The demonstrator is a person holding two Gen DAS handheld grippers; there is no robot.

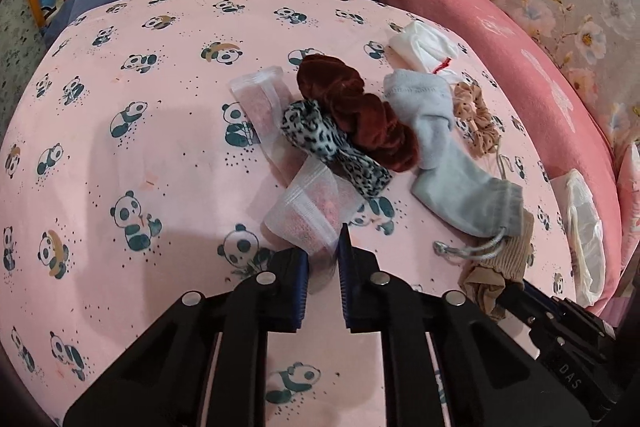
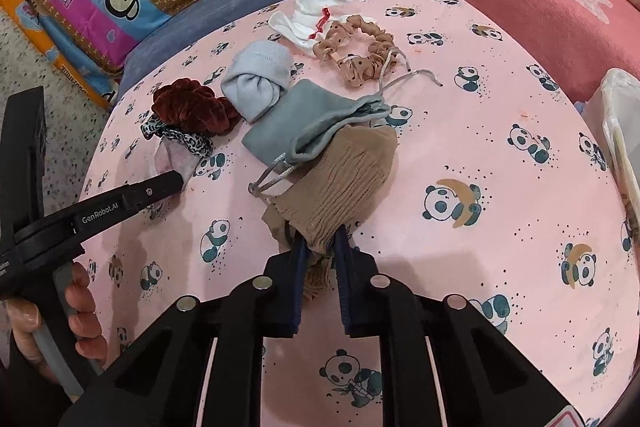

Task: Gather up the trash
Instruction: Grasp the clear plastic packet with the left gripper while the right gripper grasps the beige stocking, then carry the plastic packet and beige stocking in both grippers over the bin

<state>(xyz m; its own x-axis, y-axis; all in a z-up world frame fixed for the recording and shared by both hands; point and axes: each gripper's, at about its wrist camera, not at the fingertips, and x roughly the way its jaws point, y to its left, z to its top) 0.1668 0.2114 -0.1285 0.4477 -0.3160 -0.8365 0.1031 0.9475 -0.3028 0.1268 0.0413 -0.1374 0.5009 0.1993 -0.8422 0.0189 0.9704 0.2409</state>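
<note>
On the pink panda sheet (image 1: 120,167) lies a pile of small items. My left gripper (image 1: 323,259) is shut on the near end of a clear plastic wrapper (image 1: 304,215); a second clear wrapper (image 1: 260,103) lies behind it. My right gripper (image 2: 320,247) is shut on a tan stocking (image 2: 344,183), which also shows in the left wrist view (image 1: 508,259). A grey drawstring pouch (image 2: 312,131) rests on the stocking. The left gripper shows from the side in the right wrist view (image 2: 176,181), its tip at the wrapper (image 2: 176,155).
A maroon scrunchie (image 1: 360,111), leopard scrunchie (image 1: 332,147), light blue sock (image 1: 424,115), tan dotted scrunchie (image 2: 356,47) and white cloth (image 1: 420,43) lie in the pile. A white plastic bag (image 1: 584,235) sits at the right by the pink blanket (image 1: 500,39).
</note>
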